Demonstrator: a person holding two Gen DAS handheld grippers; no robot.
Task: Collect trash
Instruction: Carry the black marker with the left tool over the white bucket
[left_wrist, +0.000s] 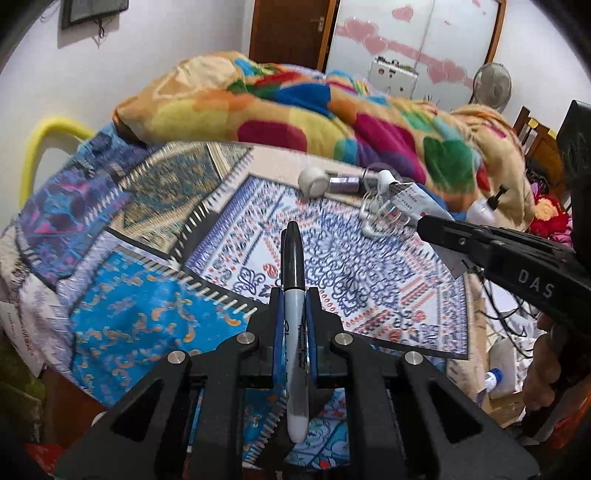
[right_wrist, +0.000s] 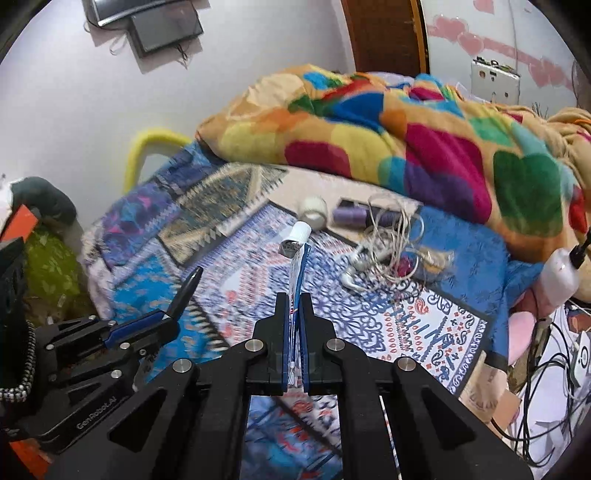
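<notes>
Both jaws are clamped, left gripper (left_wrist: 294, 295) on a marker (left_wrist: 293, 280), right gripper (right_wrist: 294, 301) on a half-hidden tube (right_wrist: 297, 251).

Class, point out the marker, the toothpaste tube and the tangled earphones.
marker (left_wrist: 294, 258): left wrist view, on its black cap.
toothpaste tube (right_wrist: 300, 254): right wrist view, on the tube body below the white cap.
earphones (right_wrist: 388, 243): right wrist view, on the tangled cord.

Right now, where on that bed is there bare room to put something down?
The patterned cloth is bare in front of the earphones. The far strip is crowded: white roll, purple spools, tangled cord, then the blanket.
</notes>
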